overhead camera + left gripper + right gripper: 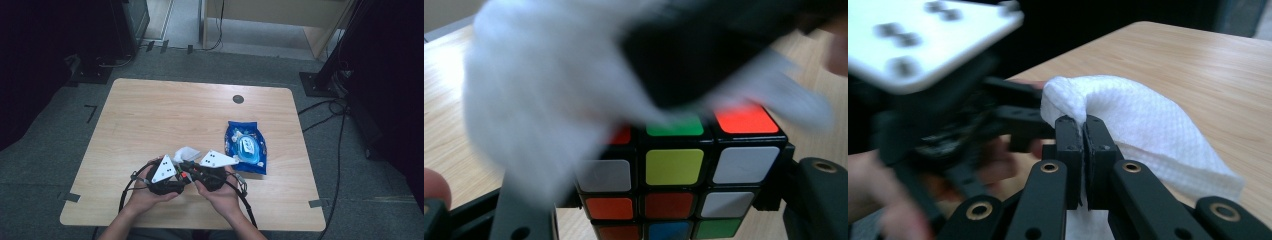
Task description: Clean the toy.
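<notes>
Both hands meet low at the near bench edge.
Left tongs (181, 172) clamp a puzzle cube (674, 175); right tongs (1084, 131), tips pressed together, pinch a white wipe (1143, 135) draped over it. A blue packet (245, 146) lies beyond.

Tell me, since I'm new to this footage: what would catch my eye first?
The multicoloured puzzle cube, clamped between the left gripper's jaws, stands out most. Next, the white textured paper wipe, pinched in the right gripper and draped over the cube. On the pale wooden table, a blue plastic wipes packet lies to the right of both hands.
</notes>
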`<move>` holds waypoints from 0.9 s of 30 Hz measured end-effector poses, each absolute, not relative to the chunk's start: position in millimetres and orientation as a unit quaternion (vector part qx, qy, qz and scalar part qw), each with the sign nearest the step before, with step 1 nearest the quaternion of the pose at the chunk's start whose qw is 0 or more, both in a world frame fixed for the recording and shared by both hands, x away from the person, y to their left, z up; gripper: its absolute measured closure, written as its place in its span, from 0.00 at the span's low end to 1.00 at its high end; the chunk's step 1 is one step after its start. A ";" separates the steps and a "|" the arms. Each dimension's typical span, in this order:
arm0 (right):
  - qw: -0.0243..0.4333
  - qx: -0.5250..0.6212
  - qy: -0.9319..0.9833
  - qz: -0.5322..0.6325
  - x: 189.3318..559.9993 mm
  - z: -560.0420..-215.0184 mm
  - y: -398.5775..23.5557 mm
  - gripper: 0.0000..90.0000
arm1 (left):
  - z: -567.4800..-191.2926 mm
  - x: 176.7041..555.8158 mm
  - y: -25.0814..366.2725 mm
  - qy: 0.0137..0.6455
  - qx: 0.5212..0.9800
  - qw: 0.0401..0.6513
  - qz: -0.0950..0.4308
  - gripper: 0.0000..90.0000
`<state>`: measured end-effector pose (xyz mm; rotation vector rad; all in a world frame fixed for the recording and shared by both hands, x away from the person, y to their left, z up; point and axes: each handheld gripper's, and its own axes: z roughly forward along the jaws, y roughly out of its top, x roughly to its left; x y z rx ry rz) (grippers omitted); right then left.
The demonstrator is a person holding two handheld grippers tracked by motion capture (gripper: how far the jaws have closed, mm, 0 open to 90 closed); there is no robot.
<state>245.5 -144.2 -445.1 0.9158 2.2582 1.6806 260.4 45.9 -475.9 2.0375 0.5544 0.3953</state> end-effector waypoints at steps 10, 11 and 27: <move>0.114 0.362 0.742 0.552 258.4 -447.9 -164.5 0.98 | -474.3 261.7 51.7 0.228 0.832 0.478 0.165 0.38; 0.120 0.375 0.737 0.549 261.6 -449.3 -170.0 0.98 | -474.2 261.3 51.0 0.228 0.831 0.481 0.163 0.38; 0.111 0.329 0.753 0.559 240.8 -441.3 -143.6 0.98 | -472.9 258.5 47.6 0.225 0.831 0.481 0.165 0.38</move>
